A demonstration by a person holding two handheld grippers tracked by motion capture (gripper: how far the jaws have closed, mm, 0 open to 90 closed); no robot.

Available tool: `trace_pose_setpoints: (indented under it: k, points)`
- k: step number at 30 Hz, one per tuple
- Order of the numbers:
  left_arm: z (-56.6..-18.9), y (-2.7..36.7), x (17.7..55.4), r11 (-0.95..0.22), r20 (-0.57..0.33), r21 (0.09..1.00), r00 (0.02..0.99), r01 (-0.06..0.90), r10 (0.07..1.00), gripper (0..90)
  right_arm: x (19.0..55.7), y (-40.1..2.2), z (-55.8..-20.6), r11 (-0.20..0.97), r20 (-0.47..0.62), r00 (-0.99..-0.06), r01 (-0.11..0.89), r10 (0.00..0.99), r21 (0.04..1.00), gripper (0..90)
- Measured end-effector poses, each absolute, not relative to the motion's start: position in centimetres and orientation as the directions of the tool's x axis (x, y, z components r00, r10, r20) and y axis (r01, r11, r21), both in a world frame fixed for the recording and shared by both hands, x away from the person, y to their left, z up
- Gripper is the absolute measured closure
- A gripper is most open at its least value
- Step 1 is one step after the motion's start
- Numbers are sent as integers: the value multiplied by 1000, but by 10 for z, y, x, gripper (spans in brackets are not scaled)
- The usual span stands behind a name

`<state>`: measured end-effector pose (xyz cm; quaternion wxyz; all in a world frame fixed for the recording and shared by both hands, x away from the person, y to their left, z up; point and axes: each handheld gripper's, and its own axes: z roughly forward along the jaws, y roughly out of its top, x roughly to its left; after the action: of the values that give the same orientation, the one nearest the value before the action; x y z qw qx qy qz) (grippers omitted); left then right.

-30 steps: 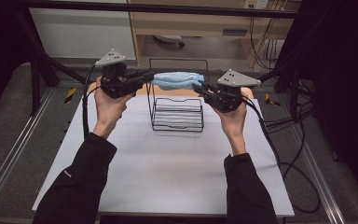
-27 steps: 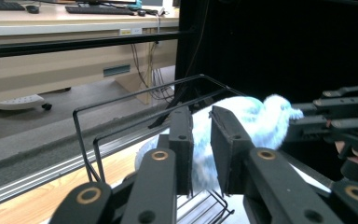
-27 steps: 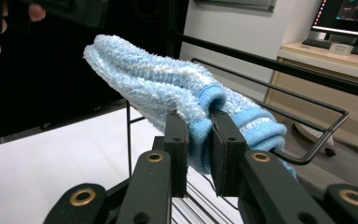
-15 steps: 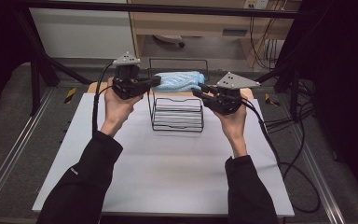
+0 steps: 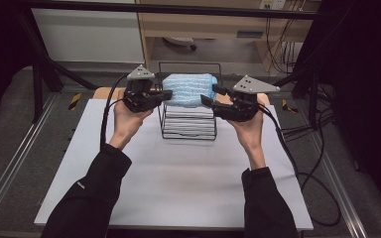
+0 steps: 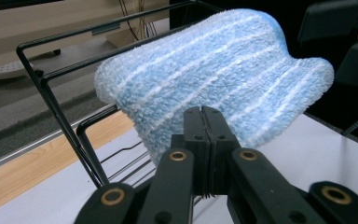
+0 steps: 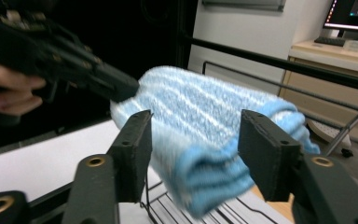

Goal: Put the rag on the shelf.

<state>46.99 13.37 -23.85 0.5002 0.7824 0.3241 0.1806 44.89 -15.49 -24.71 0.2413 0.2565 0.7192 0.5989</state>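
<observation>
A folded light-blue striped towel [image 5: 188, 89] [image 6: 214, 70] [image 7: 205, 121] lies across the top of a black wire rack [image 5: 188, 126] [image 6: 51, 93] at the back of the table. My left gripper [image 5: 167, 94] [image 6: 204, 112] is at the towel's left end. Its jaws are shut flat against each other, with their tips touching the pile and no fabric visible between them. My right gripper [image 5: 211, 95] [image 7: 196, 119] is at the towel's right end. Its jaws have just been opening, and the folded end now sits between the pads, apart from them.
The rack stands on a white board [image 5: 178, 188] with a wooden strip [image 6: 32, 172] behind it. Black frame bars [image 5: 218, 10] run overhead and at the left. Cables [image 5: 307, 148] trail off the table's right edge. A person's sleeved forearms reach in from the front.
My left gripper has moved right and down to the towel's left end. The right gripper's jaws have spread apart off the towel. The towel sits lower on the rack.
</observation>
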Motion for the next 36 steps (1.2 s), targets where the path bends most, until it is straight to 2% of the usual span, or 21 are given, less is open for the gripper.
trace_pose_setpoints:
  k: [2,4,9,13,22,31,36]
  points:
    - [-241,132,470,-292,-36,900,723,324,690,890,449,-153,-243,141,-33,-753,80,657,987,437]
    - [-243,132,470,-293,-36,899,723,324,689,890,450,-151,-241,143,-27,-757,89,653,986,498]
    - [-249,133,472,-291,-40,899,722,328,691,891,454,-149,-247,162,21,-757,167,653,973,766]
    - [-255,133,473,-290,-41,898,720,330,692,891,459,-149,-260,190,39,-753,216,657,958,856]
    - [-265,130,478,-291,-34,897,709,332,705,892,471,-154,-283,182,67,-723,260,687,948,900]
    - [-270,128,486,-270,-38,904,691,332,722,892,479,-155,-291,179,60,-701,262,710,948,899]
    - [-269,131,480,-262,-48,908,702,327,711,879,473,-156,-289,175,50,-713,239,699,955,866]
